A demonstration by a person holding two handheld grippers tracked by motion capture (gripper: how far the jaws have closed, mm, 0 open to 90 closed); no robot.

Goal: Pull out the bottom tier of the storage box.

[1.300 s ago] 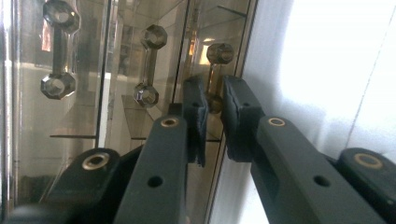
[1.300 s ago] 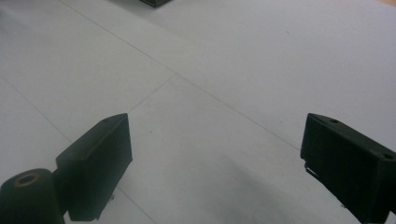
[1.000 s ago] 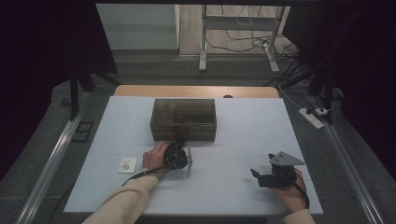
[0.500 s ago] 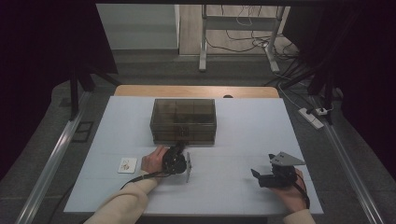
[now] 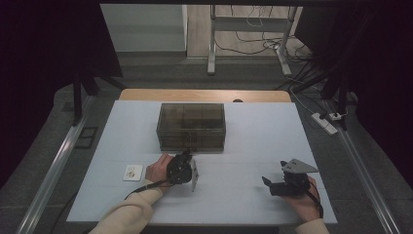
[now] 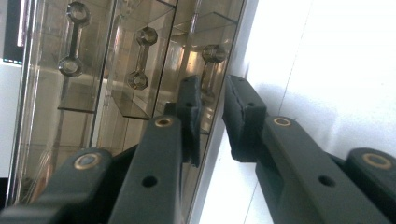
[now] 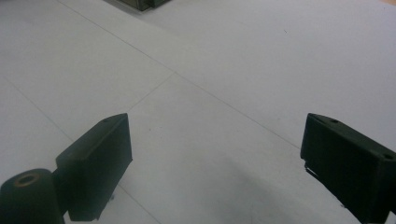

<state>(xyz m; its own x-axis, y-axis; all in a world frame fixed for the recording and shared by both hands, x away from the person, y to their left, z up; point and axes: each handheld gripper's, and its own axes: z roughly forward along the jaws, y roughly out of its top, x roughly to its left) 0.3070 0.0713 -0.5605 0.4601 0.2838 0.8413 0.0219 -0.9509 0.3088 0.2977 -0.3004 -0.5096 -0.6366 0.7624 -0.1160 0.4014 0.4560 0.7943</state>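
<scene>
A dark see-through box [image 5: 191,126] with small drawers stands mid-table. Its front [image 6: 116,84] carries bar-shaped drawer handles [image 6: 140,58]. My left gripper [image 5: 184,163], turned on its side, is right up against the box's lower front edge. In the left gripper view the left gripper [image 6: 212,116] stands open by a narrow gap. Its fingertips [image 6: 240,114] sit either side of the lower end of one handle [image 6: 212,53]; whether they touch it is unclear. My right gripper [image 5: 272,185] rests on the table at the right. The right gripper [image 7: 215,163] is wide open over bare white surface.
A small white card [image 5: 132,172] lies on the white tabletop [image 5: 253,141] left of the left hand. The table's front edge is close below both hands. Beyond the far edge are a metal stand and cables on the floor [image 5: 253,29].
The left gripper has edged slightly closer to the box front. The right gripper has stayed put.
</scene>
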